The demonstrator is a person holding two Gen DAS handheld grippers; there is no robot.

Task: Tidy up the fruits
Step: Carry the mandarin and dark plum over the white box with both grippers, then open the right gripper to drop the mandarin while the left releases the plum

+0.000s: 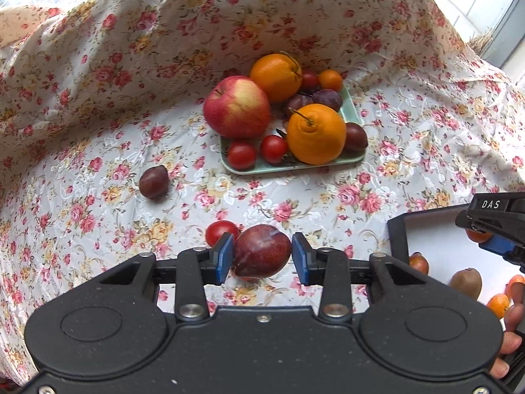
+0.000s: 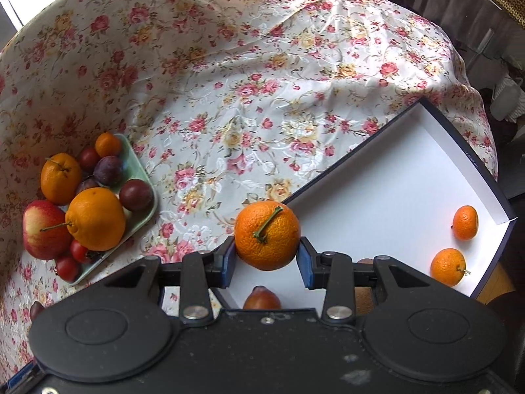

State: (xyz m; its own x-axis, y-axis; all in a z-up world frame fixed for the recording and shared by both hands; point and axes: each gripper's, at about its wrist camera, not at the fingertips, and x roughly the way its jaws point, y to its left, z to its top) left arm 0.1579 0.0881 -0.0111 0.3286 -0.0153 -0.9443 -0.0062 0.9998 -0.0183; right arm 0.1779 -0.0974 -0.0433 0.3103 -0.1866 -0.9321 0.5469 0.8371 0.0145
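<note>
1. Our left gripper (image 1: 262, 257) is clamped on a plum (image 1: 262, 251), above the cloth (image 1: 295, 197) at six o'clock from the tray (image 1: 352, 105).
2. Our right gripper (image 2: 266, 259) is clamped on a mandarin (image 2: 267, 234) over the box (image 2: 377, 180) edge.
3. We carry both well inside the box, lower them, then release gently so nothing rolls.

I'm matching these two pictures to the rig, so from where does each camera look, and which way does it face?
Left wrist: on the left gripper, looking steeply down its fingers at a plum between the pads; a hand and the right gripper show at the right edge.
Right wrist: on the right gripper, looking down at a mandarin held over the white box.
Both show the green tray of fruit on the floral cloth.
</note>
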